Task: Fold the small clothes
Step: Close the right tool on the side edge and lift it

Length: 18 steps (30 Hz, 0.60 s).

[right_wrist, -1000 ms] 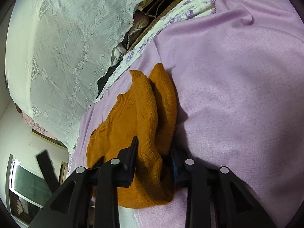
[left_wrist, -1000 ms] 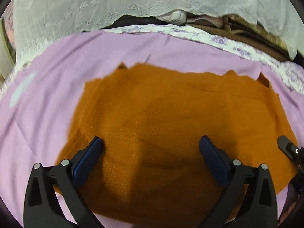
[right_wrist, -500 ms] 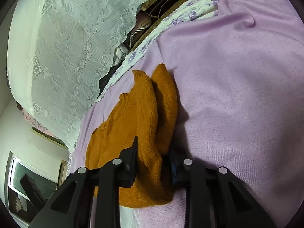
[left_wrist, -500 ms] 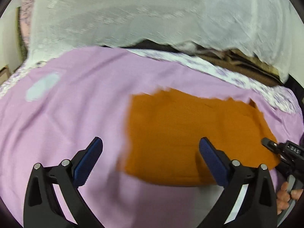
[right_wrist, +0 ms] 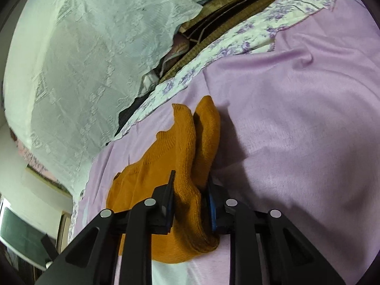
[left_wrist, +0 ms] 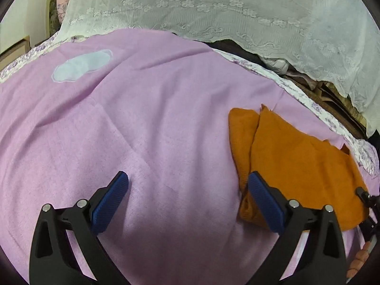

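The right gripper (right_wrist: 190,201) is clamped on a bunched fold of the orange knit sweater (right_wrist: 180,161), which runs from its fingers toward 12 o'clock on the lilac bedspread (right_wrist: 296,130). The left gripper (left_wrist: 187,190) hangs spread wide and empty over the bedspread (left_wrist: 142,118), the sweater (left_wrist: 296,156) lying at its 3 o'clock, long axis from 11 to 5 o'clock.

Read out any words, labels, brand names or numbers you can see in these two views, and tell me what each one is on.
None: no readable text in either view.
The orange knit garment shows no tag or print.
The purple blanket carries only a plain pale patch with no lettering.
The white lace cloth has floral patterns, no words.
The other gripper's tip at the left view's edge is too small to read.
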Available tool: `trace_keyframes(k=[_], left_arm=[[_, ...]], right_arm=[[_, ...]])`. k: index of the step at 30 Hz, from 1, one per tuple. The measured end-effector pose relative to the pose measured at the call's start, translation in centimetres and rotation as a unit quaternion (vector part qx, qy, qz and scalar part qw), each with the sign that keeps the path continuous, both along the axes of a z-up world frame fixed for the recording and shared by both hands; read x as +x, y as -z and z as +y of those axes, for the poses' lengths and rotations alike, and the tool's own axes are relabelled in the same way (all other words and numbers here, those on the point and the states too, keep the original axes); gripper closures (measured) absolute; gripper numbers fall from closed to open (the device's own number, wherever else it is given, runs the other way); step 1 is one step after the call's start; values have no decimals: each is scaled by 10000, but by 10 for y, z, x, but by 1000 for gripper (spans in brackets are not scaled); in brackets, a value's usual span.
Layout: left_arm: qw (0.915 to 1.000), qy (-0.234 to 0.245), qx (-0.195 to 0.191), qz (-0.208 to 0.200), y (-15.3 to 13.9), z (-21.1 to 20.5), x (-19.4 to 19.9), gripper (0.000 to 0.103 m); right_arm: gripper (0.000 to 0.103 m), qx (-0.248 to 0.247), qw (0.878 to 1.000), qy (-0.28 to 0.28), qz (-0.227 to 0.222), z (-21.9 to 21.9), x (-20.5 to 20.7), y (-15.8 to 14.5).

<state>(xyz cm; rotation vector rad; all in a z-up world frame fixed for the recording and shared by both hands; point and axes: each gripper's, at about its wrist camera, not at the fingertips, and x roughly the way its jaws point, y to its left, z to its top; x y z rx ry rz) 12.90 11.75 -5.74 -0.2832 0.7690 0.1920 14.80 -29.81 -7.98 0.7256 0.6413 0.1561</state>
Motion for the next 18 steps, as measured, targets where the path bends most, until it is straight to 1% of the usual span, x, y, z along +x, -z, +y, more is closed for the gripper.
trace_keyframes(k=[4,7,12,15,18], left_arm=[[9998,53,177,-76,-2,-7,-4,5],[9998,49,195,-49,-1,-7,-3,5],[10000,-40,-44,-21,-2,2,-3,5],[9998,-65,-174,-7,-2,5,-1,5],[9997,54,-238,22,-1,2,1,5]], right_arm=[[81,68,9997,217,26,6,0,-4],[82,47,9992,394,-7,11,0,-10],[83,21,9981,616,-72,23,0,-18],[83,1,9982,585,-153,25,-2,-15],[84,165,9981,533,-255,22,-5,-13]])
